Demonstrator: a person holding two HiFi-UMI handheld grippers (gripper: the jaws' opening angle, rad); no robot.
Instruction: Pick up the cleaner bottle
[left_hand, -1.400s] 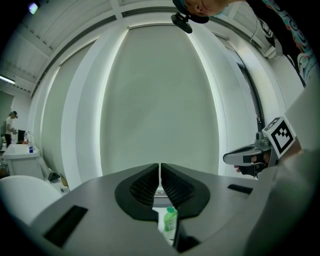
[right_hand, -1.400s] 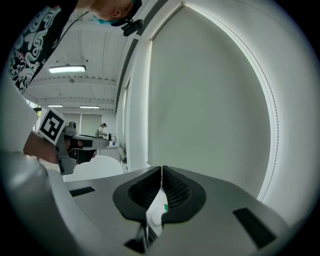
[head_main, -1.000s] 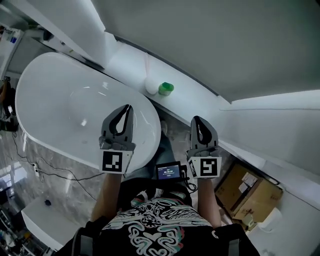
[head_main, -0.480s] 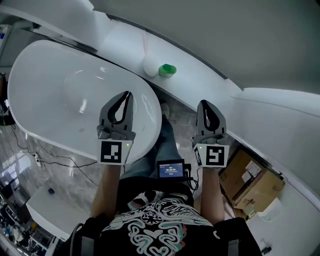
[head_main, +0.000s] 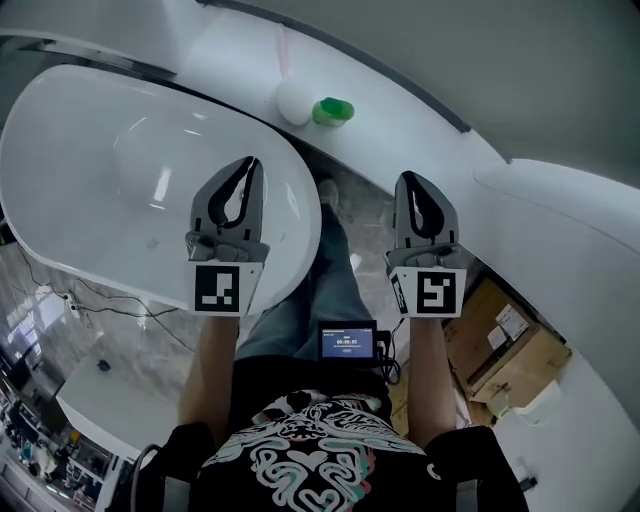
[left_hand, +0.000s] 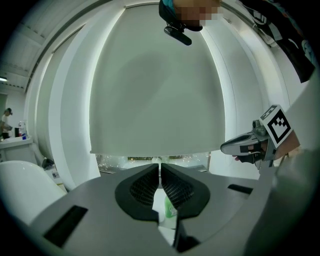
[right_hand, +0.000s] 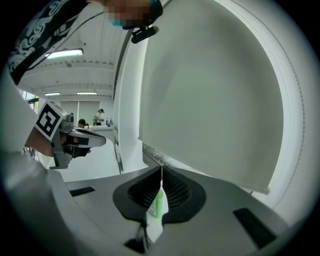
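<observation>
The cleaner bottle (head_main: 333, 111), green with a green cap, stands on the white ledge behind the bathtub, beside a white round object (head_main: 293, 100). Both grippers hang in the air well short of it, pointing toward it. My left gripper (head_main: 255, 166) is over the tub's right end, jaws shut with nothing between them. My right gripper (head_main: 408, 181) is over the floor beside the tub, also shut and empty. The bottle (left_hand: 170, 207) shows small and far off through the gap under the jaws in the left gripper view, and the same way (right_hand: 158, 202) in the right gripper view.
A white oval bathtub (head_main: 60, 200) fills the left. A grey-white wall and a curved ledge (head_main: 420, 130) run behind it. A cardboard box (head_main: 510, 350) sits on the floor at the right. A small screen (head_main: 348, 341) hangs at the person's waist. Cables (head_main: 100, 305) lie on the marble floor.
Both grippers have come down, still side by side and still shut. In the head view the bottle and tub have slid upward in the picture.
</observation>
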